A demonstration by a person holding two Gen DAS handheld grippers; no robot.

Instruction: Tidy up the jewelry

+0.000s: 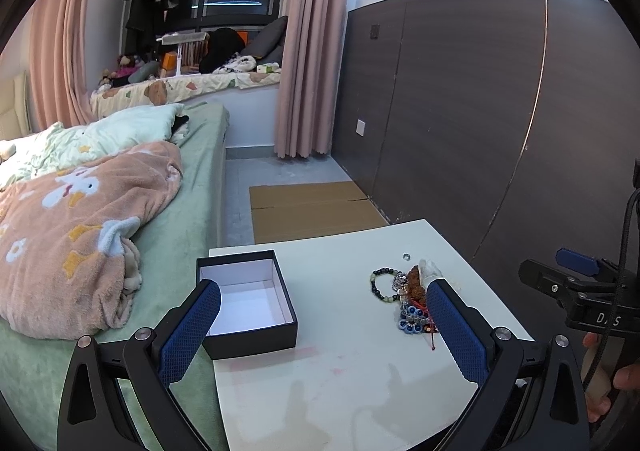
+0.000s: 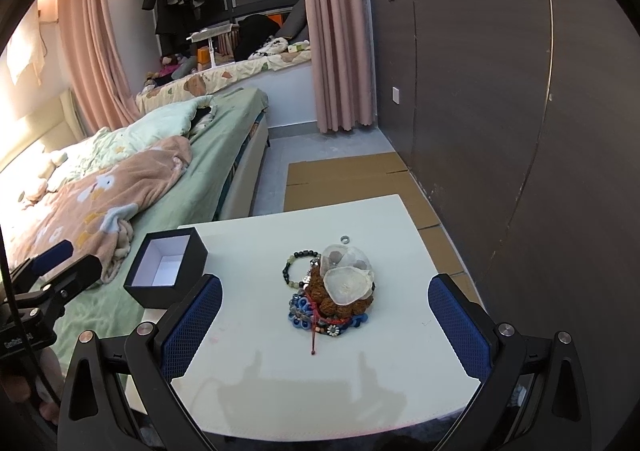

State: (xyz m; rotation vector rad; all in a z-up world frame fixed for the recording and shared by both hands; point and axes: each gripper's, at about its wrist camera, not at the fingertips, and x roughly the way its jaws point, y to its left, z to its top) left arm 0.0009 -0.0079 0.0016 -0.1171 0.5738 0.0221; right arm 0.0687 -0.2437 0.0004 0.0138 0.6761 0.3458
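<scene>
A bed (image 2: 168,187) with a peach blanket (image 2: 100,207) lies at the far left. Just beside it stands a white table (image 2: 360,363). On the table's near left corner sits a black box (image 2: 166,270), lid off, its white inside bare. The left gripper (image 1: 322,325) hangs over the table with its blue fingers spread wide, holding nothing. Right of the box lies a heap of jewelry (image 2: 330,291), with a small ring (image 2: 345,239) just beyond it. The right gripper (image 2: 325,325) gapes too, empty, facing that heap.
</scene>
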